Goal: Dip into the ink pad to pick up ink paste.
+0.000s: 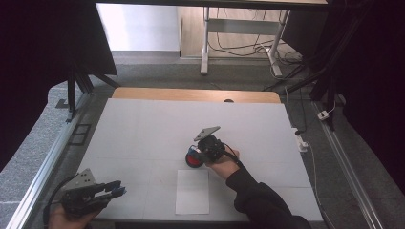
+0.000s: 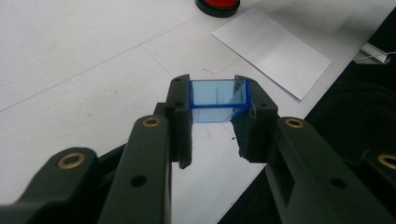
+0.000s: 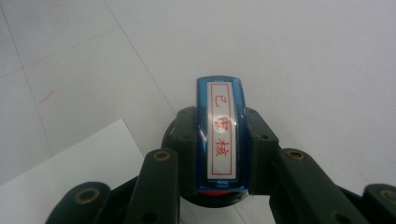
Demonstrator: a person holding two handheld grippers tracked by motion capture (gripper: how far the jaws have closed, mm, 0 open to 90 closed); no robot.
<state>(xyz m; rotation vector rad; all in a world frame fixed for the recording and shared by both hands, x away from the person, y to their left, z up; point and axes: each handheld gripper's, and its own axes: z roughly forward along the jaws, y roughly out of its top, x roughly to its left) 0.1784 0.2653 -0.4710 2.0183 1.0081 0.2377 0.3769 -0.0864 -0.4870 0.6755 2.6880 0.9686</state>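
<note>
Two grippers were in play, each clamped on something. Right gripper (image 3: 219, 154) held a blue stamp (image 3: 219, 135), jaws closed against its two long sides; the stamp's top face carried a white label with a red border and three red characters. Under it sat a round ink pad (image 1: 193, 160), black case with red inside, and the stamp stood right over that red surface; whether it actually touched the ink I couldn't tell. In the high view the ink pad lay just beyond the far edge of the white paper sheet (image 1: 192, 191), slightly toward its left corner. Left gripper (image 1: 112, 191) sat well off to the left of the paper sheet, near the table's front edge, and was closed on a small clear blue cap (image 2: 218, 99), an open rectangular shell, see-through, nothing visible inside, pinched by its two short ends. White table (image 1: 143, 129) was under everything.
</note>
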